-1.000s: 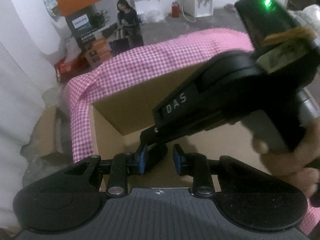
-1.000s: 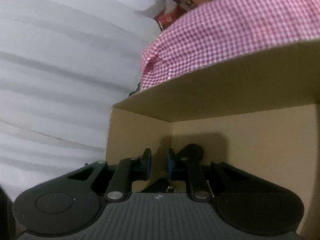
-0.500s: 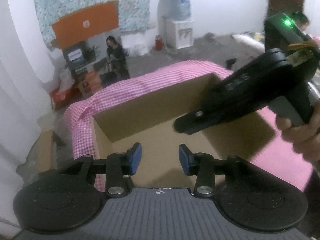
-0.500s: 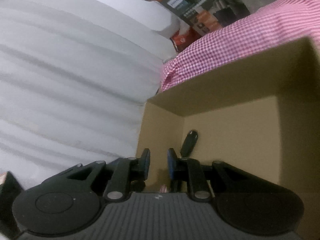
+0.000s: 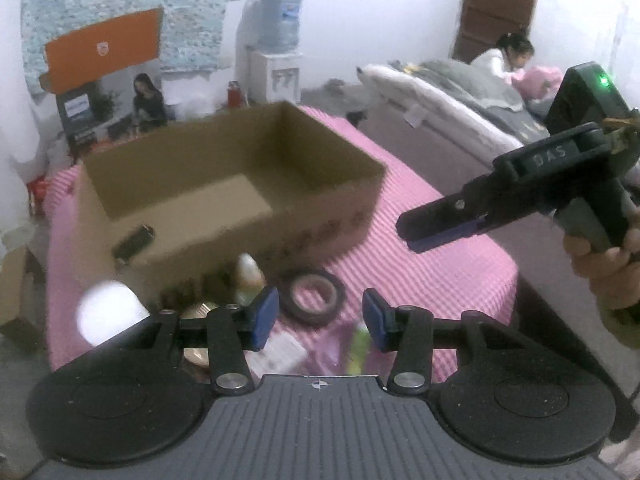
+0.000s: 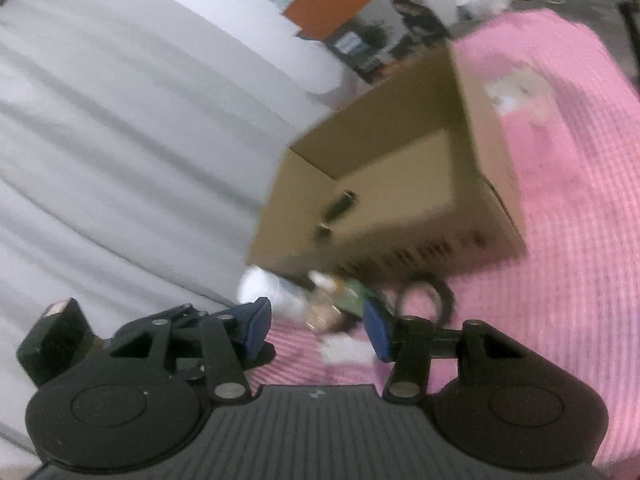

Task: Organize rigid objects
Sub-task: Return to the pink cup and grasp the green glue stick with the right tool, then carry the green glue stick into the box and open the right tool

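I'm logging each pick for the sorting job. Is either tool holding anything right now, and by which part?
Nothing is held. The left tool and right tool are both opening, with nothing between their fingers.

Left wrist camera looks down and forward over its fingers (image 5: 264, 314) at the cardboard box (image 5: 224, 200) from the near side; right wrist camera views the same box (image 6: 400, 184) from farther right, tilted, both sharing the pink cloth (image 5: 440, 264).
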The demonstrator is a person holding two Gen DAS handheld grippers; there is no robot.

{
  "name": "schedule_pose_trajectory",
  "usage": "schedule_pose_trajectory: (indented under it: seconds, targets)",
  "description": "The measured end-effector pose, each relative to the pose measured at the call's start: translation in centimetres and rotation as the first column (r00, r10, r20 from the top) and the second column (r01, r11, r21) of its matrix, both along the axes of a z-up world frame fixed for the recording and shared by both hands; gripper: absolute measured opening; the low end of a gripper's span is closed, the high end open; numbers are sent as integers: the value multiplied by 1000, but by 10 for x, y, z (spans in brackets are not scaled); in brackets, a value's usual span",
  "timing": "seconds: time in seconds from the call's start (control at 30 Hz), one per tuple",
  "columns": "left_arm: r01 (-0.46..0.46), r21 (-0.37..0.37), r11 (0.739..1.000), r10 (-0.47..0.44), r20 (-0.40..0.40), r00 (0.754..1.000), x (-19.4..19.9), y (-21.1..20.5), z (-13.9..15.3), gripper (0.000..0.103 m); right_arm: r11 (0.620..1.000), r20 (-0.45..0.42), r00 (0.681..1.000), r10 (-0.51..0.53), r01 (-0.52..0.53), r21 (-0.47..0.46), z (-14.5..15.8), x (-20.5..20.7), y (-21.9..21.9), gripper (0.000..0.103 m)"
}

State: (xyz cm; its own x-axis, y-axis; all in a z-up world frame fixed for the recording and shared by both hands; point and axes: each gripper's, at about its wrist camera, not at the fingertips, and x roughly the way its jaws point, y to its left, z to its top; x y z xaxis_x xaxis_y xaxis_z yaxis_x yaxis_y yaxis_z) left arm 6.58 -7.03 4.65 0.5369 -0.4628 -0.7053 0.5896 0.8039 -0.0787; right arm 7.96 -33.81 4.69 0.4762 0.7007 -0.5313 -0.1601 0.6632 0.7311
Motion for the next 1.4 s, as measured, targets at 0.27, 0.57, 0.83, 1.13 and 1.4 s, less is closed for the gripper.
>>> schedule_pose_trajectory:
  seconds: [0.27,0.57,0.83,1.13,1.4]
  targets:
    - [69,118,991,-67,-19,998,-4,-40,-45,38,991,-72,990,-125,127,30,-59,-19,-8,50]
    - [98,214,972,-93,-29,995,-10,-60,-72,31,984,-156,977,-146,159,76,-101,-10,1,49]
    - [90,231,969,-76,-67,995,-1,-60,-83,27,984,-155,975,-159,169,56,-118,-9,13,41]
    - [85,232,969,-71,-67,995,5,-65,-91,23,977,-134,974,-184,197,87,-120,-11,8,27]
    - [81,221,972,-73,-45,996,0,-67,-85,18,975,-96,976,-195,204,93,-112,-15,9,17]
